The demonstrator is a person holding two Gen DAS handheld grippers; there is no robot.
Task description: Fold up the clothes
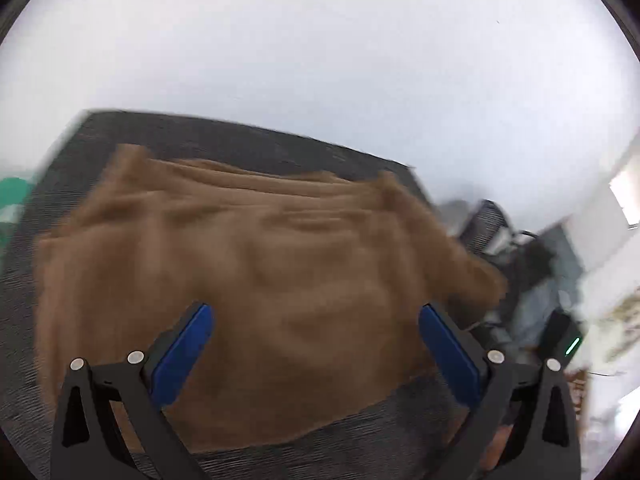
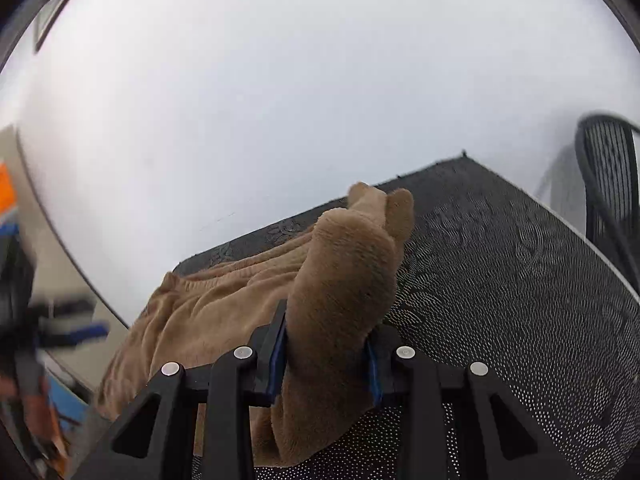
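A brown fleece garment (image 1: 248,264) lies spread and wrinkled on a dark patterned table (image 1: 224,140). My left gripper (image 1: 316,312) is open above the garment's near part, its blue pads (image 1: 184,356) wide apart with nothing between them. In the right wrist view my right gripper (image 2: 326,340) is shut on a bunched fold of the same brown garment (image 2: 344,280), which rises up out of the jaws. The rest of the garment (image 2: 208,308) trails to the left over the table (image 2: 500,280). The left wrist view is blurred.
A black mesh chair (image 2: 612,184) stands beyond the table's right edge. A white wall fills the background. Cluttered dark items and a device with a green light (image 1: 572,346) lie to the right of the table. A green object (image 1: 12,196) is at the left.
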